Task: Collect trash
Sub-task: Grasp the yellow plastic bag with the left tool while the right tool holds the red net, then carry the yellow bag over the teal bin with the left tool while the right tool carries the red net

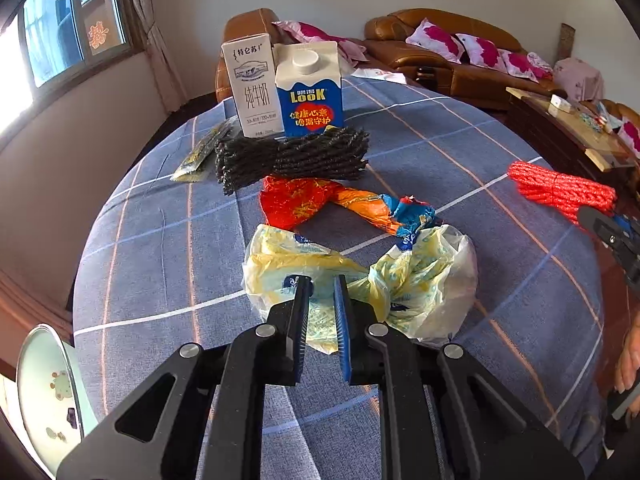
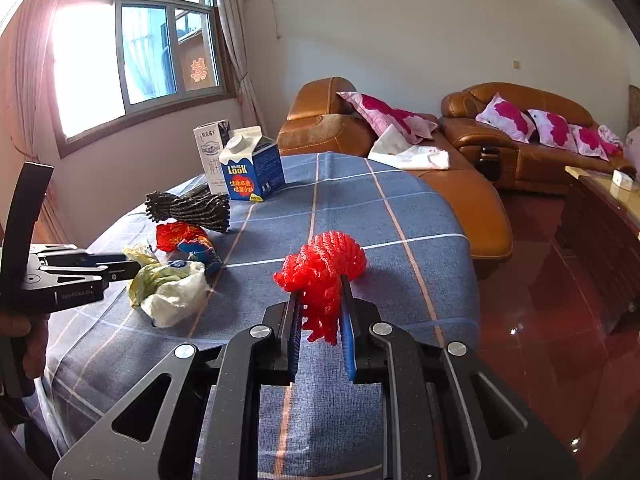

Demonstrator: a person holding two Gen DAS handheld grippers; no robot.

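Note:
A crumpled yellow-and-white plastic bag (image 1: 424, 284) lies on the blue checked tablecloth (image 1: 160, 240). My left gripper (image 1: 324, 280) is shut on its near fold, with bag film pinched between the blue pads. From the right wrist view the same bag (image 2: 176, 292) shows with the left gripper (image 2: 134, 270) biting its left side. My right gripper (image 2: 319, 288) is shut on a red foam net (image 2: 328, 264), held just above the cloth. That red net (image 1: 560, 188) also appears at the right of the left wrist view.
Behind the bag lie a red-orange wrapper (image 1: 320, 200), a black foam net (image 1: 292, 156) and a small packet (image 1: 200, 152). A white milk carton (image 1: 252, 88) and a blue carton (image 1: 310, 92) stand upright at the far edge. A pale basin (image 1: 44, 392) sits low left. Brown sofas (image 2: 500, 152) stand beyond.

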